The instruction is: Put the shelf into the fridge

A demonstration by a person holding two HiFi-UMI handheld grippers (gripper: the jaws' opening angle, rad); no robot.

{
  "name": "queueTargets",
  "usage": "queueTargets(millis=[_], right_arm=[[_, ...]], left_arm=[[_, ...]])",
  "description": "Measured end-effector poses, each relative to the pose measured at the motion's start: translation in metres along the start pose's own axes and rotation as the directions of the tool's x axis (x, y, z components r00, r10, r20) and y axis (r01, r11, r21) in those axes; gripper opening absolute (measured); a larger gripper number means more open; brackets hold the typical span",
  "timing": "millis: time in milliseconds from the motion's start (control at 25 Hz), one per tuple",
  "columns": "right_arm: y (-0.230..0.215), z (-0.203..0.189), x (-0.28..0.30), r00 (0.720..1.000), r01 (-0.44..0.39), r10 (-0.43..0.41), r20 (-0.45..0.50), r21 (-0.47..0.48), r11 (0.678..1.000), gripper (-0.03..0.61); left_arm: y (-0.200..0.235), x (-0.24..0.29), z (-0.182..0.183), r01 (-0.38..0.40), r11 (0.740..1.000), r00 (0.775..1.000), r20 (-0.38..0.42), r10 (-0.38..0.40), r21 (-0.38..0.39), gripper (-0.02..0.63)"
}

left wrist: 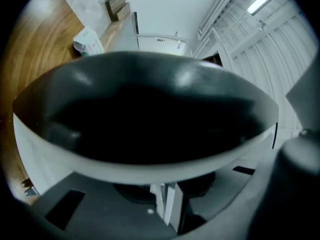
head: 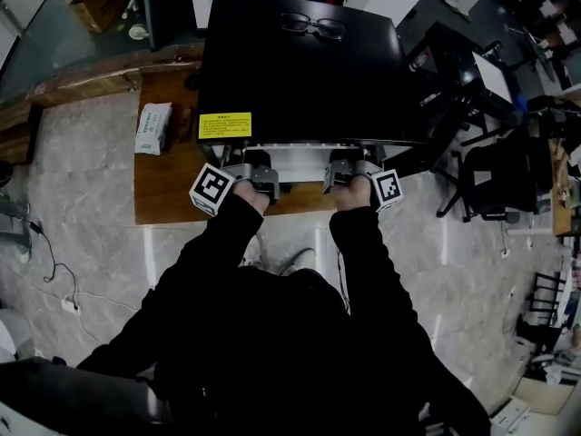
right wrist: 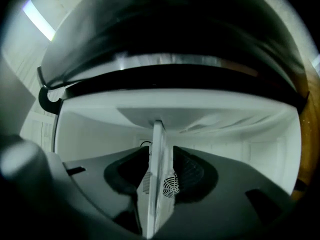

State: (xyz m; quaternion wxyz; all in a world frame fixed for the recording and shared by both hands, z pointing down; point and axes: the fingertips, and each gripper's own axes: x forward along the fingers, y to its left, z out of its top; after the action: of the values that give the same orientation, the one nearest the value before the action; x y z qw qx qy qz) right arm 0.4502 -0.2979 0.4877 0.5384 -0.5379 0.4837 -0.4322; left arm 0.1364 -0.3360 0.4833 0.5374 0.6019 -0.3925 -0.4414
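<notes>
Closest in, dark sleeves (head: 209,262) stretched forward side by side, kept level with one another so as to hold the load flat. At their ends, the left hand-held gripper (head: 259,166) and the right hand-held gripper (head: 343,166), marker cubes (head: 211,189) turned outward, both right at the mouth of the fridge (head: 300,71).

Between the jaws of each, edge-on, the front rim of the shelf (right wrist: 159,159): a pale thin plate, taken at two spots well apart, probably to stop it tipping or twisting on the way in. On the left, jaws nearly together and nipping that rim. On the right, jaws a little spread, with the rim standing between them and, by the look of it, not squeezed.

Beyond the rim, in the right gripper view, only white inner walls: so most of the shelf already inside, just its front edge at the opening. Looks like the last stage, seating and letting go.

Farther off, the black fridge itself, sitting on a wooden surface (head: 168,189) near its front edge, handy for reaching in. On top, a yellow label (head: 225,125) and, toward the back, glasses (head: 313,25). Off to the left, clear of the work, a tissue pack (head: 152,127).
</notes>
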Motion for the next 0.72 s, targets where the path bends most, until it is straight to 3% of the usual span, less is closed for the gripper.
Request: queueTargets(millis=[160, 320, 400, 520, 600, 680, 720], right_arm=[[0.005, -0.008, -0.031, 0.998, -0.002, -0.001, -0.068, -0.053, 0.999, 0.166], [0.023, -0.012, -0.065, 0.986, -0.050, 0.018, -0.167, -0.192, 0.980, 0.172], [0.032, -0.014, -0.084, 0.972, -0.088, 0.019, -0.236, -0.285, 0.955, 0.168], [0.045, -0.019, -0.114, 0.930, -0.180, 0.010, -0.368, -0.433, 0.883, 0.106], [0.053, -0.021, -0.134, 0.894, -0.254, 0.005, -0.449, -0.496, 0.830, 0.048], [0.062, -0.022, -0.157, 0.851, -0.342, 0.000, -0.525, -0.556, 0.757, 0.034], [0.069, -0.025, -0.170, 0.822, -0.404, 0.001, -0.569, -0.582, 0.706, 0.031]], left_arm=[[-0.012, -0.014, -0.010, 0.042, 0.999, 0.998, -0.046, -0.041, 0.030, 0.115], [-0.024, -0.043, -0.030, 0.064, 0.996, 0.993, -0.099, -0.057, 0.069, 0.151], [-0.032, -0.063, -0.041, 0.082, 0.990, 0.989, -0.129, -0.067, 0.112, 0.164], [-0.045, -0.099, -0.063, 0.122, 0.977, 0.977, -0.193, -0.088, 0.174, 0.163], [-0.047, -0.125, -0.077, 0.148, 0.947, 0.964, -0.257, -0.073, 0.287, 0.163], [-0.056, -0.151, -0.092, 0.212, 0.874, 0.941, -0.331, -0.063, 0.437, 0.163], [-0.062, -0.163, -0.101, 0.249, 0.828, 0.929, -0.364, -0.058, 0.503, 0.163]])
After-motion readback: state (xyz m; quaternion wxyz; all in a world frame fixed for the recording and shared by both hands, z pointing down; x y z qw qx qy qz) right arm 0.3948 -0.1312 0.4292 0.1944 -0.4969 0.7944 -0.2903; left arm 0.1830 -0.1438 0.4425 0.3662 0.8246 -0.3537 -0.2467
